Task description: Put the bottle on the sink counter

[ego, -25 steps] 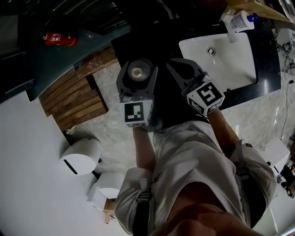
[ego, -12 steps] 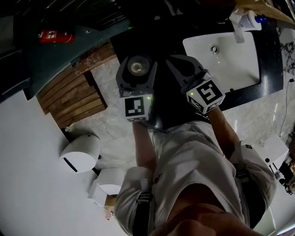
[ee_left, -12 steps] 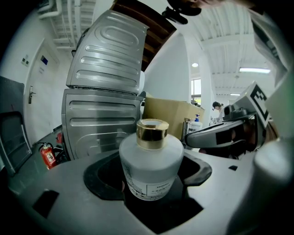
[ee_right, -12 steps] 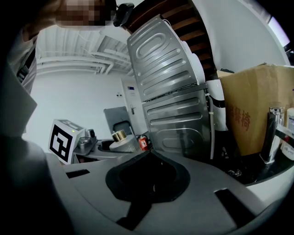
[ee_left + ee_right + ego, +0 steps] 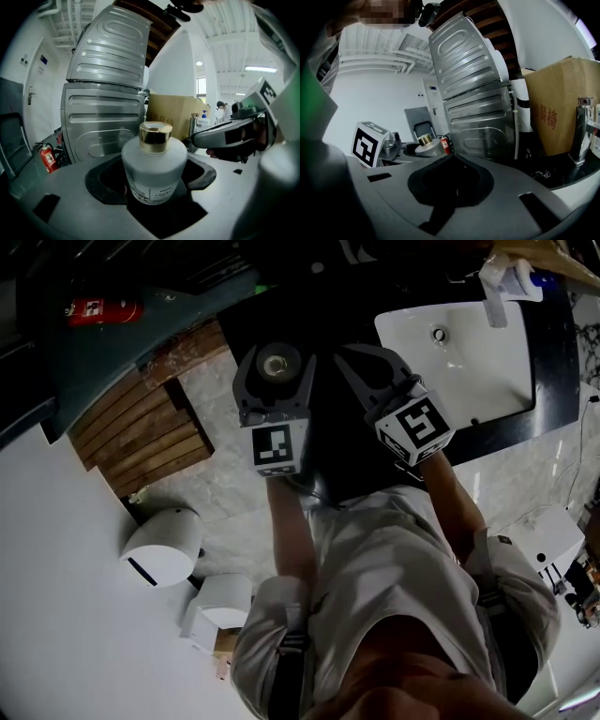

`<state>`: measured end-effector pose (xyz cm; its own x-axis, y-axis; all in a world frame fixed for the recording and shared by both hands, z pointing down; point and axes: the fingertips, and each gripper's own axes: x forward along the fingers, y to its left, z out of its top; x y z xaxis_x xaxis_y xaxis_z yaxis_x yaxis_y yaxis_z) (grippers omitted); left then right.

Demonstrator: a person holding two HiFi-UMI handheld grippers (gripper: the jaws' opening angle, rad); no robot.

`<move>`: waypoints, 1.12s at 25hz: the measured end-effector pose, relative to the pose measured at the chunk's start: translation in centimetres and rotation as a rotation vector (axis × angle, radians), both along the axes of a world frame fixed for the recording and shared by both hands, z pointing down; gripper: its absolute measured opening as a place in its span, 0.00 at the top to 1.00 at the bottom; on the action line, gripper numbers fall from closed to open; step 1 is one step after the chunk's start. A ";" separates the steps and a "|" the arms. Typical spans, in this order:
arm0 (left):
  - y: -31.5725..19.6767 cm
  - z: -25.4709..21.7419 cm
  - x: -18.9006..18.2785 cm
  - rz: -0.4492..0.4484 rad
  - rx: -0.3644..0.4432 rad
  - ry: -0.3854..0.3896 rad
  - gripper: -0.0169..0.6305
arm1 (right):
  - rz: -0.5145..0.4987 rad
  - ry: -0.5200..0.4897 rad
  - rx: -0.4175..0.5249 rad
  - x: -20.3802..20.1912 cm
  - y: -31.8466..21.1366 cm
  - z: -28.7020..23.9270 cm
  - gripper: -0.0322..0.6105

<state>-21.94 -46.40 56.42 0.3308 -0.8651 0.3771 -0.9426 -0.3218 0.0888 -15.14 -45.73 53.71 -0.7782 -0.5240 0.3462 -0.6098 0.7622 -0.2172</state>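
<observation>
A frosted white bottle (image 5: 154,166) with a gold cap stands upright between the jaws of my left gripper (image 5: 152,176), which is shut on its body. From the head view the bottle's cap (image 5: 275,363) shows from above inside the left gripper (image 5: 275,371). To its right, my right gripper (image 5: 370,367) is held at the same height, jaws together and empty. In the right gripper view, that gripper (image 5: 452,180) holds nothing, and the bottle (image 5: 425,145) shows off to the left. The black sink counter (image 5: 553,343) with its white basin (image 5: 469,352) lies ahead to the right.
A white pump bottle (image 5: 511,282) and a cardboard box (image 5: 555,112) sit at the counter's back beside the tap (image 5: 581,126). A ribbed metal panel (image 5: 105,93) rises ahead. A red fire extinguisher (image 5: 94,308), wooden slats (image 5: 141,437) and a white bin (image 5: 159,545) are to the left.
Both grippers have shifted slightly forward, nearer the counter, with the bottle still held in the left one. The sink has slid a little in the head view.
</observation>
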 end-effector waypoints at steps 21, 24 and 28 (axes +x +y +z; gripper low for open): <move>-1.9 4.8 -0.7 -0.022 -0.064 -0.035 0.47 | -0.015 0.023 -0.049 -0.8 -1.2 3.3 0.95; -2.1 5.2 -0.7 -0.019 -0.072 -0.047 0.47 | -0.019 0.030 -0.052 -1.0 -1.2 3.7 0.95; -2.2 5.7 -0.6 -0.015 -0.095 -0.059 0.47 | -0.027 0.038 -0.055 -1.3 -1.3 4.0 0.95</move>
<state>-22.54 -48.61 62.17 0.2930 -0.8293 0.4758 -0.9517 -0.3008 0.0618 -16.39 -46.99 57.72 -0.7777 -0.4825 0.4030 -0.5977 0.7661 -0.2363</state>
